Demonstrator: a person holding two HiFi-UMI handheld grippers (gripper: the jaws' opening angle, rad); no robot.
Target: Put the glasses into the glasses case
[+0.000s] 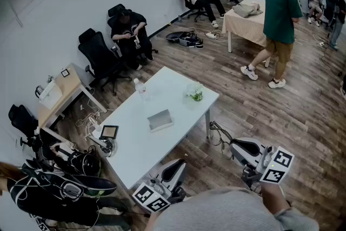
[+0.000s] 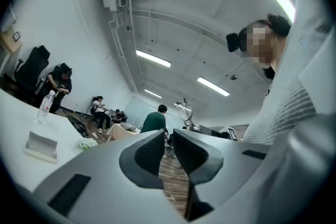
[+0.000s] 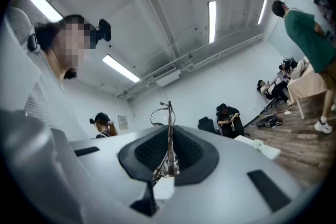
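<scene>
The grey glasses case (image 1: 160,119) lies shut near the middle of the white table (image 1: 135,143); it also shows low at the left in the left gripper view (image 2: 42,147). My right gripper (image 1: 238,146) hangs off the table's right corner, shut on the thin-framed glasses (image 1: 216,135). In the right gripper view the glasses (image 3: 169,123) stand upright between the dark pads (image 3: 189,152), with a lens rim above them. My left gripper (image 1: 175,167) is at the table's near end. Its jaws (image 2: 169,147) stand a narrow gap apart, with nothing between them.
A water bottle (image 1: 141,88) and a small green-and-white bundle (image 1: 195,93) stand at the table's far end. A tablet (image 1: 108,131), cables and bags lie on the floor to the left. A person in green (image 1: 280,19) walks at the far right; others sit along the wall.
</scene>
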